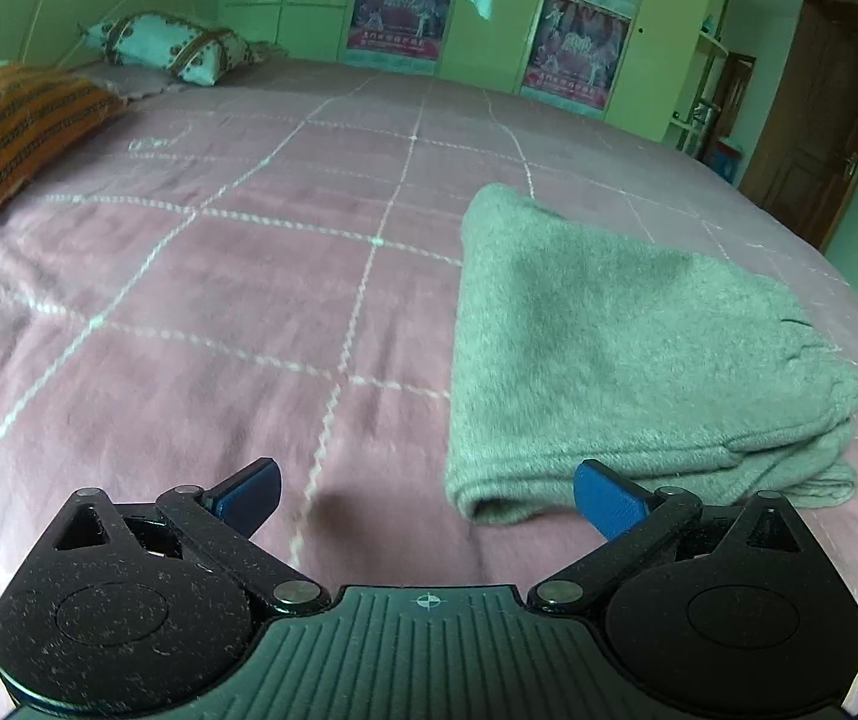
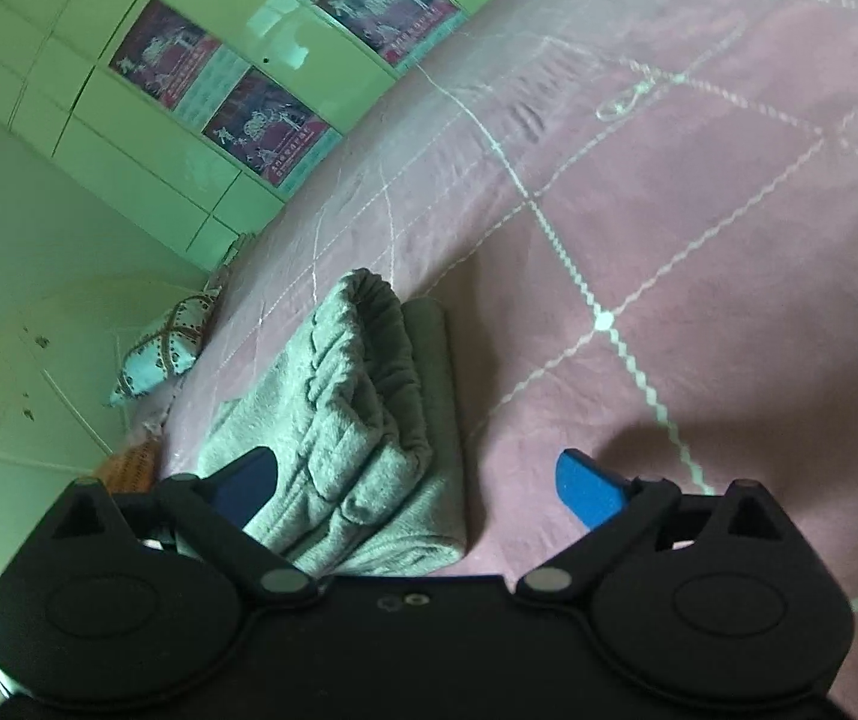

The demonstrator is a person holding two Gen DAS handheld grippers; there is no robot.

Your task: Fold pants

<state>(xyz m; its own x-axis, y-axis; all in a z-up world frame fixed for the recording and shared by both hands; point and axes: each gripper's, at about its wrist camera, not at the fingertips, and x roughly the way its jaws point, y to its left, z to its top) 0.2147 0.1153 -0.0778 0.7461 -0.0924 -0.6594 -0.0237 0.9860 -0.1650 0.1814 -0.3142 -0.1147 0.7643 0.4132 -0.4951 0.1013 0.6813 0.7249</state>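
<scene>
Item: grey pants, folded into a compact stack, lying on the pink checked bedspread near its edge. Our left gripper is spread wide, holding nothing, just beside the stack's near fold. Our right gripper is likewise wide apart and empty-handed above the layered end of the stack.

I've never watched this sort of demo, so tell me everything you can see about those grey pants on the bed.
The grey pants look like soft, fuzzy knit fabric, folded into a compact stack of several layers. Their gathered waistband shows at one end, with rounded fold edges along the sides. They lie flat on the pink bedspread. Neither the left gripper nor the right gripper holds them; both stand open.
</scene>
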